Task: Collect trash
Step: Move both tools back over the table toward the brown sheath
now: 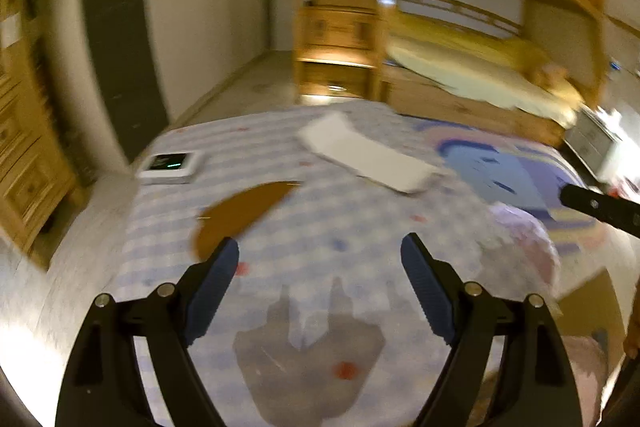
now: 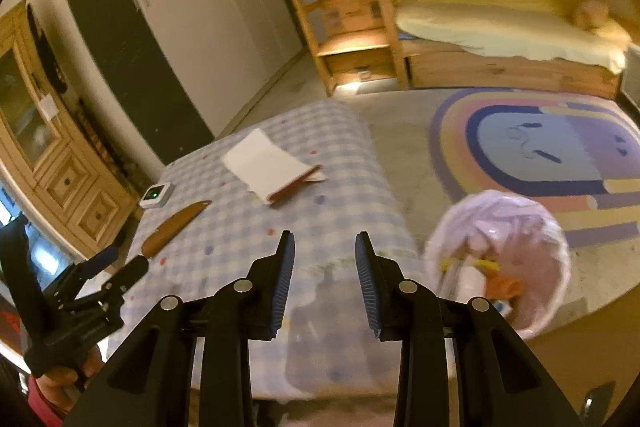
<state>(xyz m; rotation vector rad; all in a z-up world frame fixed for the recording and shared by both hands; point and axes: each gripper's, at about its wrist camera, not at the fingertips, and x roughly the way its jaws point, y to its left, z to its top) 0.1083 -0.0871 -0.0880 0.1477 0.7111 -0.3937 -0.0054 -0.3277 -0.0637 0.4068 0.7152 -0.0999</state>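
A table with a blue checked cloth (image 1: 340, 219) (image 2: 248, 227) carries a white folded paper (image 1: 368, 155) (image 2: 268, 159) and a flat brown cardboard scrap (image 1: 244, 211) (image 2: 176, 227). My left gripper (image 1: 320, 255) is open and empty above the cloth, just right of the brown scrap; it also shows in the right wrist view (image 2: 124, 263). My right gripper (image 2: 325, 247) is open and empty over the table's near edge. A bin lined with a pale plastic bag (image 2: 500, 259) (image 1: 524, 247) stands on the floor to the right and holds several bits of trash.
A small white device with a green light (image 1: 170, 167) (image 2: 156, 195) lies at the table's far left corner. A colourful rug (image 2: 552, 155) covers the floor on the right. A wooden bunk bed (image 2: 500, 27), white wardrobes and a wooden cabinet (image 2: 52, 155) line the walls.
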